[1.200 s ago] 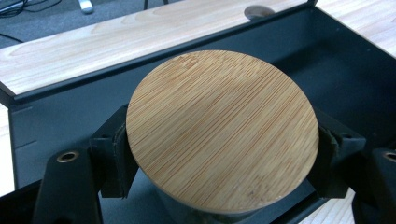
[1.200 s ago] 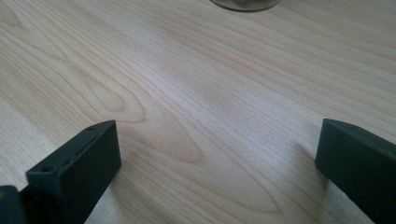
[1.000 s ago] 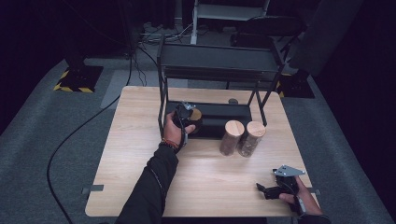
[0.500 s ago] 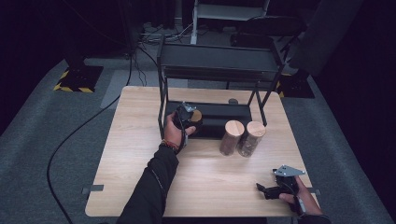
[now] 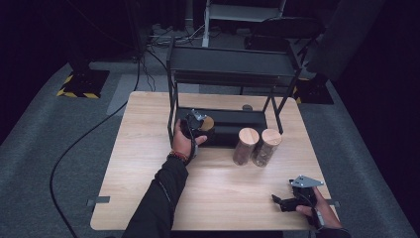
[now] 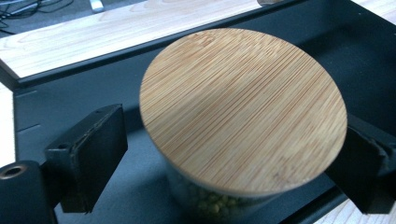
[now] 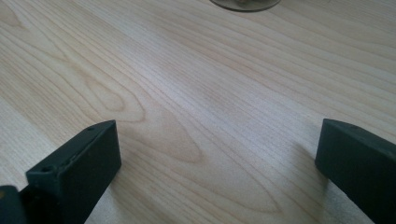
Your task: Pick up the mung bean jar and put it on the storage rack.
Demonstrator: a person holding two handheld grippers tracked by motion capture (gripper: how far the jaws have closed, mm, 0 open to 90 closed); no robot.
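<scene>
A glass jar with a round bamboo lid stands on the black lower shelf of a metal rack, with small pale-green grains showing through the glass. My left gripper straddles it from above. Its jaws have just been opening, and they now stand off the jar's sides with the jar still between them. In the high view that gripper sits at the rack's left end beside the jar. My right gripper rests open near the table's front right corner, with bare wood between its fingers.
Two more bamboo-lidded jars stand side by side on the table in front of the rack's right half. The rack's upper shelf overhangs the lower one. A jar's base shows ahead of the right gripper.
</scene>
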